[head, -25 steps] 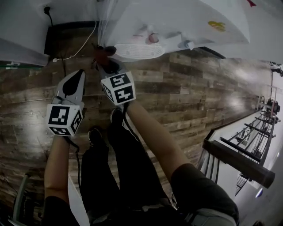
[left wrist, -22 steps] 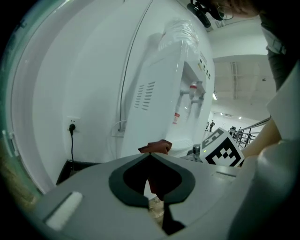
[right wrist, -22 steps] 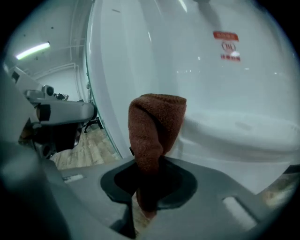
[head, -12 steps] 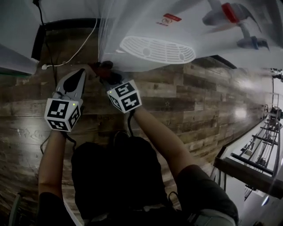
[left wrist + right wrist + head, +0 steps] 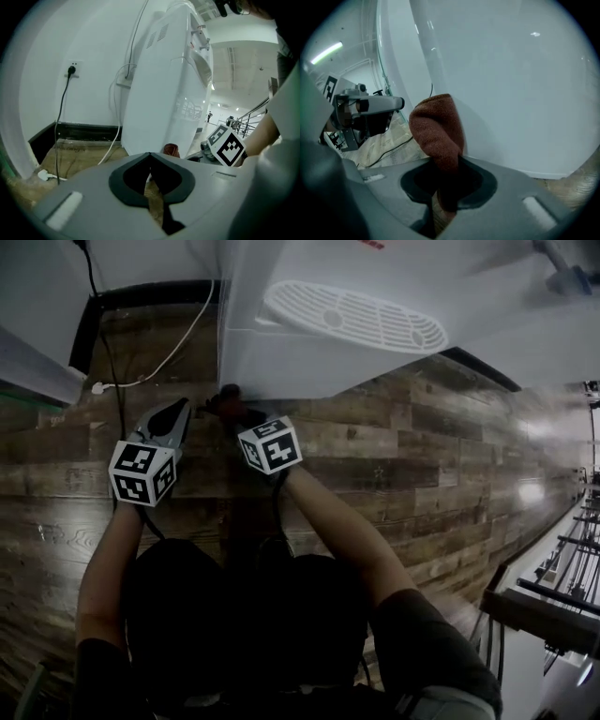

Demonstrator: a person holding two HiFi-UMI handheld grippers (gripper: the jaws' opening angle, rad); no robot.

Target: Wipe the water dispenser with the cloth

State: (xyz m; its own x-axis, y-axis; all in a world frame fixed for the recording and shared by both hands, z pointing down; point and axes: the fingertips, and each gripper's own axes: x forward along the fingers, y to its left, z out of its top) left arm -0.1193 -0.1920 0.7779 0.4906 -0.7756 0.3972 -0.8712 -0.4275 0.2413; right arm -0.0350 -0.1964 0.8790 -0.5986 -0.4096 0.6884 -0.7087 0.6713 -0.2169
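At the foot of the white dispenser point(image 5: 309, 367), you are holding the cloth point(image 5: 228, 397) against its near lower corner with your right gripper point(image 5: 236, 407). In the right gripper view the 2 jaws are pinching the rust-brown cloth point(image 5: 438, 124) between them. The bunched end is sticking out past the tips and lying against the dispenser point(image 5: 511, 93).

Your left gripper point(image 5: 176, 414) is hovering just to the left of the right one, low over the wood floor point(image 5: 422, 456) and apart from the dispenser. In the left gripper view its 2 jaws are pressing together at the tips with nothing caught between them. Only floor is showing through the opening behind the tips.

From that same view the dispenser point(image 5: 164, 93) is standing upright to the far right, with the cloth point(image 5: 171, 150) sitting at its base corner. The marker cube point(image 5: 227, 146) of your right gripper is showing just right of the cloth. On the far left a black cable point(image 5: 60, 122) is hanging from a socket point(image 5: 71, 69) on the wall point(image 5: 93, 47) down to the floor. A white cable point(image 5: 114, 138) is trailing from behind the dispenser onto the floor.
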